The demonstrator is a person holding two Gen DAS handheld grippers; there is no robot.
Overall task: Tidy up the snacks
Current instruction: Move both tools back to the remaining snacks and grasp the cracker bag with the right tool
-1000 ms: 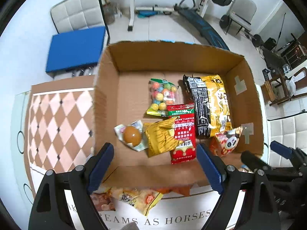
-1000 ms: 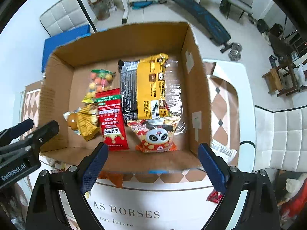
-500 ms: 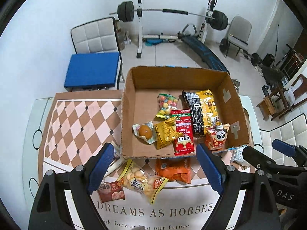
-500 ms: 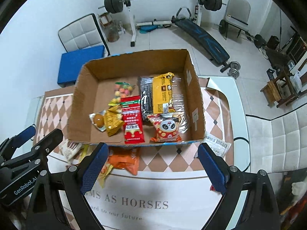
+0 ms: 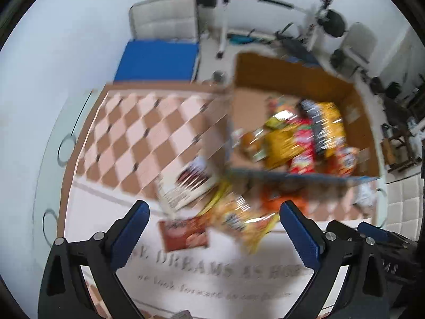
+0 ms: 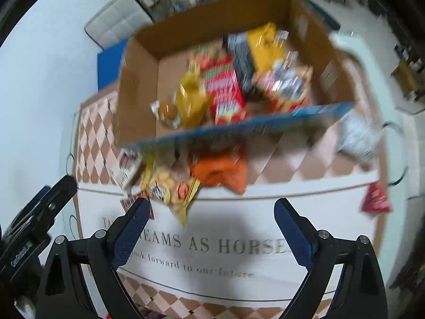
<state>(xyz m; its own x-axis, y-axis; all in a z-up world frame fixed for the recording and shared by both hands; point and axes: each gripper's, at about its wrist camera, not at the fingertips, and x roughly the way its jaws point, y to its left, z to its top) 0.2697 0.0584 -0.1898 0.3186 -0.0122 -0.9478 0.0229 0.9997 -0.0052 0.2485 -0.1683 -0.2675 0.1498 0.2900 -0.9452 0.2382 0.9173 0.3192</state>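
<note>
A cardboard box holds several snack packs, among them a yellow-black bag and a red pack. Loose on the table in front of it lie a yellow biscuit bag, an orange pack, a small brown-red pack, a white striped pack and a red pack at the right. My left gripper is open and empty above the loose packs. My right gripper is open and empty above the printed mat. Both views are blurred.
The table has a checkered cloth and a white mat with lettering. A crumpled clear wrapper lies right of the box. A blue-seated chair and gym gear stand behind the table.
Both grippers have pulled back from over the box and come lower toward the table's front. The left view has swung left; the loose packs now lie between its fingers.
</note>
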